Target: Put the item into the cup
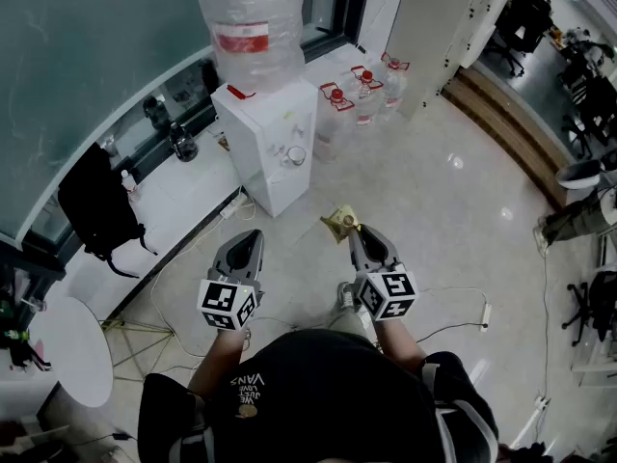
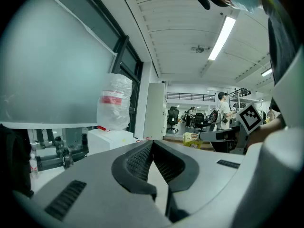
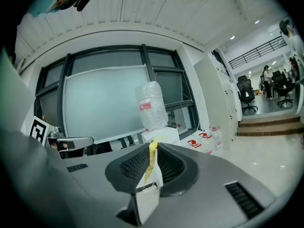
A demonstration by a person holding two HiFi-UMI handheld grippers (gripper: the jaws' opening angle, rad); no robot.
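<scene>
A person stands facing a white box-shaped water dispenser [image 1: 262,138] with a large clear plastic bottle [image 1: 249,22] upended on top. The person holds both grippers out towards its front, well short of it.

The right gripper [image 1: 353,230] points at the dispenser's right front corner. Its jaws are clamped on a thin yellow paper packet [image 1: 339,223], which sticks out past the jaw tips towards the dispenser. In the right gripper view the packet [image 3: 151,156] stands on edge between the ribbed black pads [image 3: 135,165], pinched flat, with the dispenser [image 3: 160,134] directly beyond it.

The left gripper [image 1: 250,235] sits beside the right one, nearer the dispenser's left side. In the left gripper view its jaws [image 2: 152,144] are pressed together at the tips with nothing between them.

A small pale round vessel [image 1: 296,155] sits on the dispenser's front ledge; it is too small to tell whether it is the cup.

To the right of the dispenser stand several clear water jugs with red caps [image 1: 362,90]. To its left, a black backpack [image 1: 96,205] rests on a white sill.
</scene>
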